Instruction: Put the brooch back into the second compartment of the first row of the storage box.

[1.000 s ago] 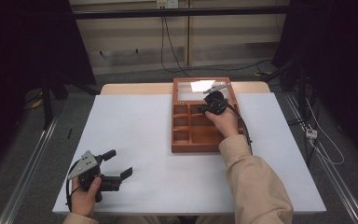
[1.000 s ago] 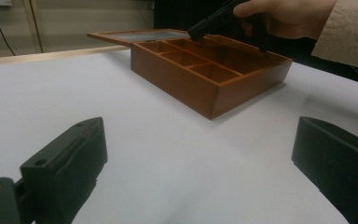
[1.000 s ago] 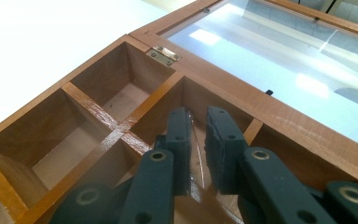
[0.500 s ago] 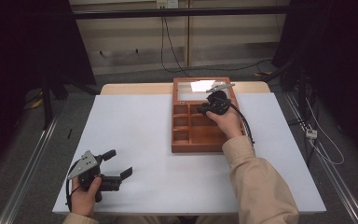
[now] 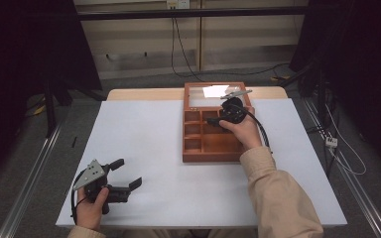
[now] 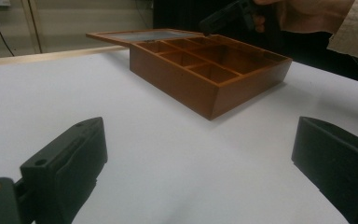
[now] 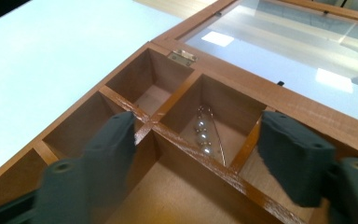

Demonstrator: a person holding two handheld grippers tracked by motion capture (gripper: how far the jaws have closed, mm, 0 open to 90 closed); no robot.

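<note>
A brown wooden box (image 5: 211, 157) with several compartments lies at the table's back right, its glass lid (image 5: 213, 94) folded flat behind it. My right gripper (image 5: 213, 120) hovers over the back compartments. Its jaws have just been opening, and my right gripper (image 7: 198, 126) is open with nothing held between them. Below it a thin chain of small silver beads (image 7: 204, 135) lies in one back compartment. My left gripper (image 5: 128, 172) rests open at the table's near left. From there, my left gripper (image 6: 200, 154) faces the box (image 6: 205, 88) with bare table between its jaws.
The white table (image 5: 149, 139) stretches wide between the two hands. The other compartments (image 7: 149, 88) I can see into hold nothing. Cables (image 5: 342, 148) and a rail lie on the floor to the right of the table.
My right gripper's jaws have spread apart over the box's back compartments, and the hand has barely shifted. My left gripper has stayed where it was.
</note>
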